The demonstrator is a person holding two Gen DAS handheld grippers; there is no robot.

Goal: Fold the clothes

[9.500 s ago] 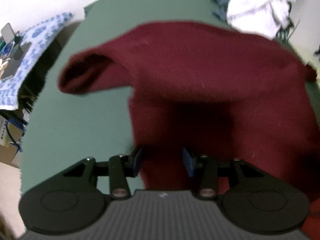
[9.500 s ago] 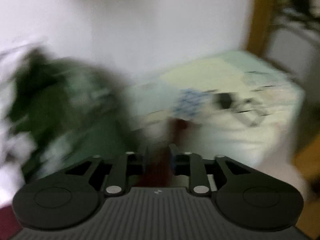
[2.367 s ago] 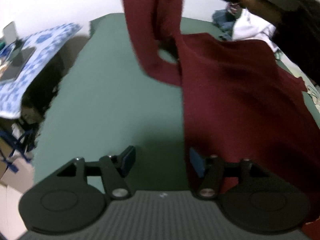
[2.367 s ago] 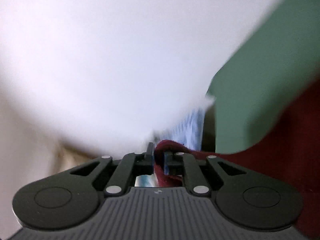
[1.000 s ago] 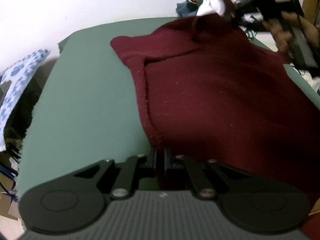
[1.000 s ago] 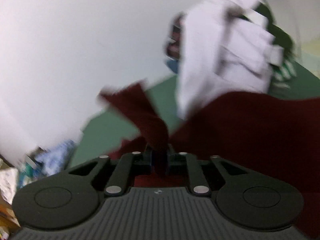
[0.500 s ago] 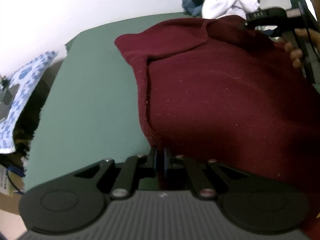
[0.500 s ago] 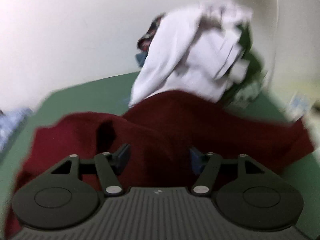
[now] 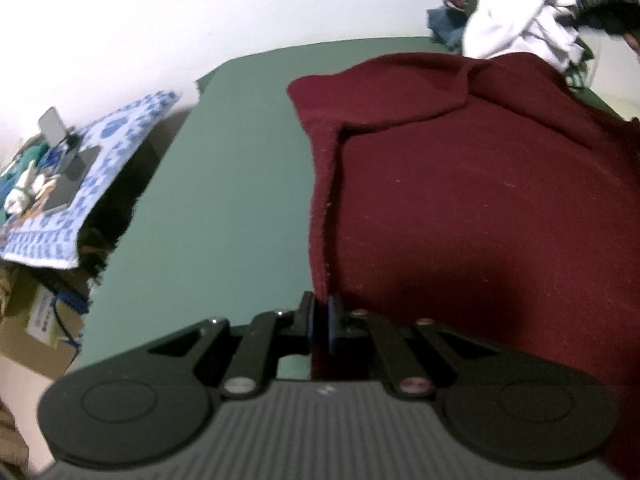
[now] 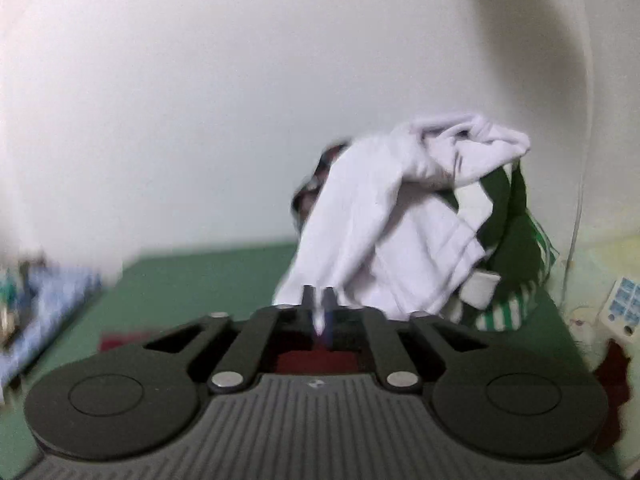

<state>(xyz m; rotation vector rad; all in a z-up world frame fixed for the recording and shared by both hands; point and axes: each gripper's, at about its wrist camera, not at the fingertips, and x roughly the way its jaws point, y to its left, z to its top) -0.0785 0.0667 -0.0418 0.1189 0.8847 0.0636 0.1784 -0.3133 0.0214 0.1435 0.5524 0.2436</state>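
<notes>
A dark red sweater [image 9: 480,200] lies spread on the green table cover [image 9: 232,200], its left sleeve folded in across the chest. My left gripper [image 9: 320,316] is shut on the sweater's near left edge, low over the table. My right gripper [image 10: 318,304] is raised above the sweater's far side and faces the clothes pile; its jaws are closing to a narrow gap, with nothing between them. Only a strip of the red sweater [image 10: 312,360] shows under it. In the left wrist view the right gripper [image 9: 608,0] is a dark blur at the top right.
A pile of clothes, with a white garment [image 10: 392,232] over a green striped one [image 10: 516,280], sits at the table's far right against the wall. A blue-patterned cloth [image 9: 92,172] with small items lies left of the table, above a cardboard box [image 9: 36,320].
The right gripper let go of the folded sleeve, opened wide, then lifted away toward the clothes pile with its jaws narrowing. The left gripper stayed shut on the sweater's edge and shifted slightly.
</notes>
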